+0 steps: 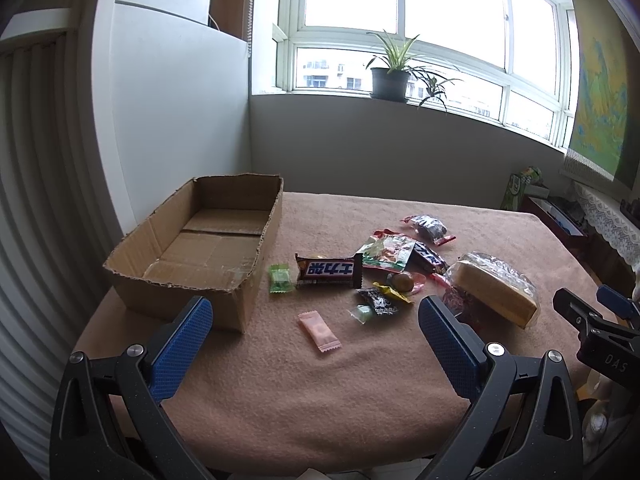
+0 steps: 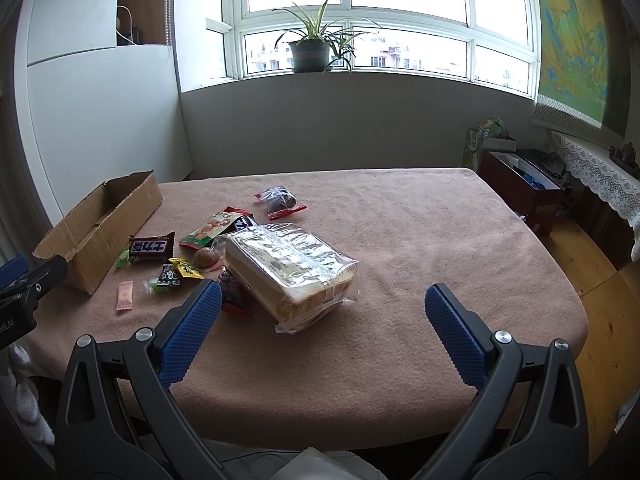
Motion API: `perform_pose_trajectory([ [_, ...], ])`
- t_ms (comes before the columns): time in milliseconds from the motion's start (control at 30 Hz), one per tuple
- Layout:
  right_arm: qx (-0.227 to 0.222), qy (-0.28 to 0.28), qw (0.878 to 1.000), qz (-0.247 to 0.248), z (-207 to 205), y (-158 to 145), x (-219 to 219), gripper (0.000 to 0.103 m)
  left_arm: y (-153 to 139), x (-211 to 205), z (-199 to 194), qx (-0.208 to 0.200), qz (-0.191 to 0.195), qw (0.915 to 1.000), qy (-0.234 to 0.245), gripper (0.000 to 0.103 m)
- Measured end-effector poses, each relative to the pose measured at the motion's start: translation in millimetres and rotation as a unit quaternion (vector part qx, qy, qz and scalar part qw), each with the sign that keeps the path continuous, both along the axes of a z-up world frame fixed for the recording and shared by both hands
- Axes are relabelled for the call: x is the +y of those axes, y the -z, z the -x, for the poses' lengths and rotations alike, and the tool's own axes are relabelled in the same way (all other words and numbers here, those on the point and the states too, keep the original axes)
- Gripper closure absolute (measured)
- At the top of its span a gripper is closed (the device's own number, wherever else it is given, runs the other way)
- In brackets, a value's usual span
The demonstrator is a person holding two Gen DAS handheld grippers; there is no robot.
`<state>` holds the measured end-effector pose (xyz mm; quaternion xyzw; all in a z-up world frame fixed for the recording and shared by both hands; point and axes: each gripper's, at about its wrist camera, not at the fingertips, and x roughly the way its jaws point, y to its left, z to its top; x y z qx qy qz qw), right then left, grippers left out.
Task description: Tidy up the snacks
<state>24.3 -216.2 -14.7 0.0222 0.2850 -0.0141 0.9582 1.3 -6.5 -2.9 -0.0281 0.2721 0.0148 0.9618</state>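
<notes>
- Left gripper (image 1: 316, 328) gapes wide, holding nothing, above the pink candy (image 1: 319, 329).
- Right gripper (image 2: 322, 306) likewise spread wide, holding nothing, near the bread (image 2: 290, 270).
- Cardboard box (image 1: 192, 248) sits left.

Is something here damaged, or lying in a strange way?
The box has torn, ragged top edges and holds nothing yet. The snacks lie in a loose heap beside it; the bread rests tilted, propped on a dark packet. Nothing looks spilled.
</notes>
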Motion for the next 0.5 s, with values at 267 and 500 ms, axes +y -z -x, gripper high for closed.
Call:
perform_pose_trajectory([
  [267, 0.002, -0.001, 1.0, -0.002, -0.2, 2.3, -0.2, 0.0, -0.2, 0.1, 1.2, -0.001, 0.0, 1.0, 0.0, 0.0],
  [500, 0.006, -0.003, 1.0, -0.004, -0.4, 3.6, 0.3, 0.0, -0.7, 0.4, 1.7, -0.001, 0.001, 1.0, 0.0, 0.0],
])
